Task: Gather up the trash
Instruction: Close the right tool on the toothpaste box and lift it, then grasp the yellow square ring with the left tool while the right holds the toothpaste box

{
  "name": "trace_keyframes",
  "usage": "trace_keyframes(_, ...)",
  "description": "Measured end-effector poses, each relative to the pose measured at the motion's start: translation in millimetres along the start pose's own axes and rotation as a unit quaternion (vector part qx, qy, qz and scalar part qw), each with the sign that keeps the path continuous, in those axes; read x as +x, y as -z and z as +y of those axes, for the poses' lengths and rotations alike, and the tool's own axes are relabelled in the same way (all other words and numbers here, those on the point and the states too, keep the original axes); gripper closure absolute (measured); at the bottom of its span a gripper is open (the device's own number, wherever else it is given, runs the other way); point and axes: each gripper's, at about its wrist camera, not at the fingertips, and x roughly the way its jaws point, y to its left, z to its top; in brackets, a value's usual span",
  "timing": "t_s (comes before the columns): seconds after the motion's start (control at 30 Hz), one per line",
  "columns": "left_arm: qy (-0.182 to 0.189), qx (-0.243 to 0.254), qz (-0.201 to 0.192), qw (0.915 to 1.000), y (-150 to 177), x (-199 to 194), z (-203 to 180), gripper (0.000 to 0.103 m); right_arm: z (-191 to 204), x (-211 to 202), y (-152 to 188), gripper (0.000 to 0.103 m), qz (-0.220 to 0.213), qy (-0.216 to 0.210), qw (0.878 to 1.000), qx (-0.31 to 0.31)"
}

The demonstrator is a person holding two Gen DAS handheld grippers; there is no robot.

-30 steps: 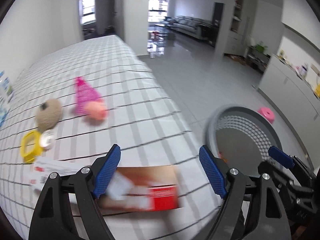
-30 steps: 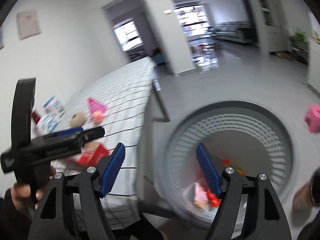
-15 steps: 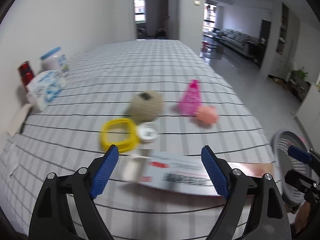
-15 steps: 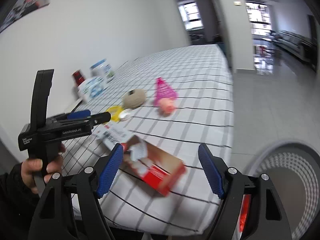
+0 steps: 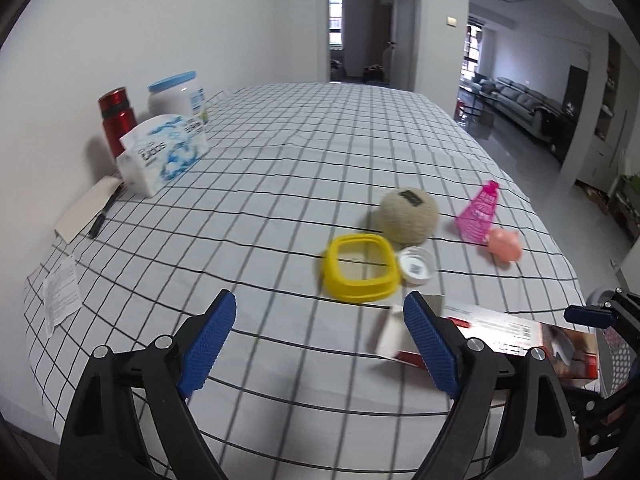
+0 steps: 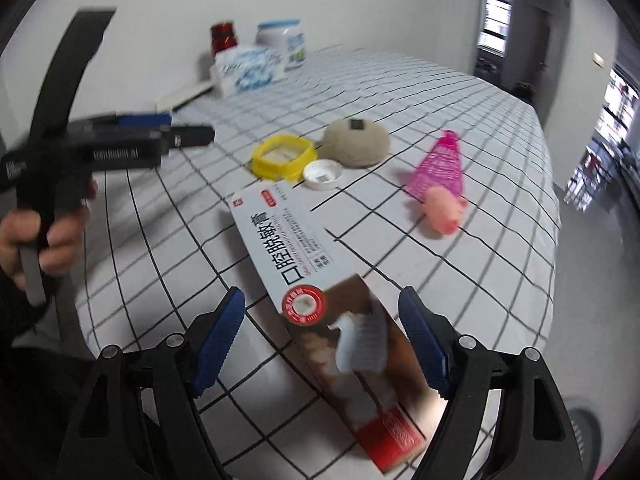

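Because the toothpaste box [image 6: 320,276] lies flat at the bench [image 6: 500,128] edge nearest the bin, the right tongs [image 6: 322,334] hover wide open straddling its end, while the left tongs [image 5: 318,344] gape empty beside it.

Household items along the wall side of a checked tablecloth [image 5: 304,152]

A red flask [image 5: 117,119] stands by the wall, just beside a white jar with a blue lid [image 5: 178,96]; in front of both sits a blue-and-white tissue pack [image 5: 162,152]. Nearer the edge lie a flat beige board [image 5: 86,208] and a dark pen [image 5: 102,216] — side by side — with a printed paper slip [image 5: 60,296] below them. Beyond the table, a doorway [image 5: 358,20] opens at the back — a grey sofa [image 5: 528,106] sits far right.
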Motion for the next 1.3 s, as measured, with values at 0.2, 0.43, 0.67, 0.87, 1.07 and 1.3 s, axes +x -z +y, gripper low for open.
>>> trace_keyframes(0.2, -0.006, -0.017, 0.005, 0.9998, 1, 6, 18, 0.019, 7, 21, -14, 0.027, 0.039, -0.005, 0.998, -0.040)
trace_keyframes(0.43, -0.009, -0.031, 0.011, 0.9994, 2, 12, 33, 0.019, 7, 50, -20, 0.027, 0.086, -0.008, 0.995, -0.058)
trace_keyframes(0.67, -0.009, -0.040, 0.018, 0.9990, 4, 17, 42, 0.019, 11, 58, -21, 0.036, 0.081, -0.001, 0.995, -0.056)
trace_keyframes(0.87, -0.009, -0.046, 0.021, 0.9987, 6, 21, 47, 0.019, 15, 45, -15, 0.051, 0.054, -0.007, 0.999, -0.007)
trace_keyframes(1.07, -0.007, -0.047, 0.024, 0.9986, 6, 25, 48, 0.019, 10, 17, -1, 0.052, -0.005, -0.011, 0.997, 0.081)
trace_keyframes(1.3, 0.010, -0.031, 0.033, 0.9989, 6, 33, 31, 0.019, 3, -18, 18, 0.052, -0.075, 0.024, 0.983, 0.166)
